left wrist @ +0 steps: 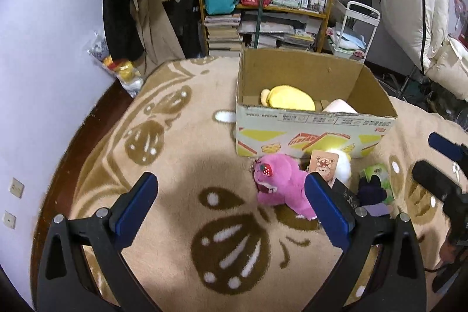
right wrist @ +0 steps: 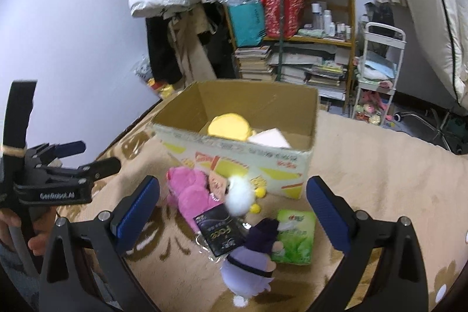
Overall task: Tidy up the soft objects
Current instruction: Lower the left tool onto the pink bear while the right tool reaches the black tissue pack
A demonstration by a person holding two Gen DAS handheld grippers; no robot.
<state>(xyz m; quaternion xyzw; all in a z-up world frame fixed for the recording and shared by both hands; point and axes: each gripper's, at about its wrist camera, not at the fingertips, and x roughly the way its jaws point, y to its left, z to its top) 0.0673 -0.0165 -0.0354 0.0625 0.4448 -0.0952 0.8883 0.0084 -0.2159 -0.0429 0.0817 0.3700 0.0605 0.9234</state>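
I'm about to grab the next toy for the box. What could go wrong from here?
The purple plush lies against a black packet and green pack, so the open right gripper may pinch those too. The pink plush sits close against the cardboard box; the open left gripper could nudge it.

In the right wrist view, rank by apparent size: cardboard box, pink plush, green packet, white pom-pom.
1. cardboard box
2. pink plush
3. green packet, though nearer the camera, so its gap to the plush is unsure
4. white pom-pom

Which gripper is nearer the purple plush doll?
Right. The right gripper hangs open directly over the purple plush doll; the left gripper is off to its left, beside the pink plush.
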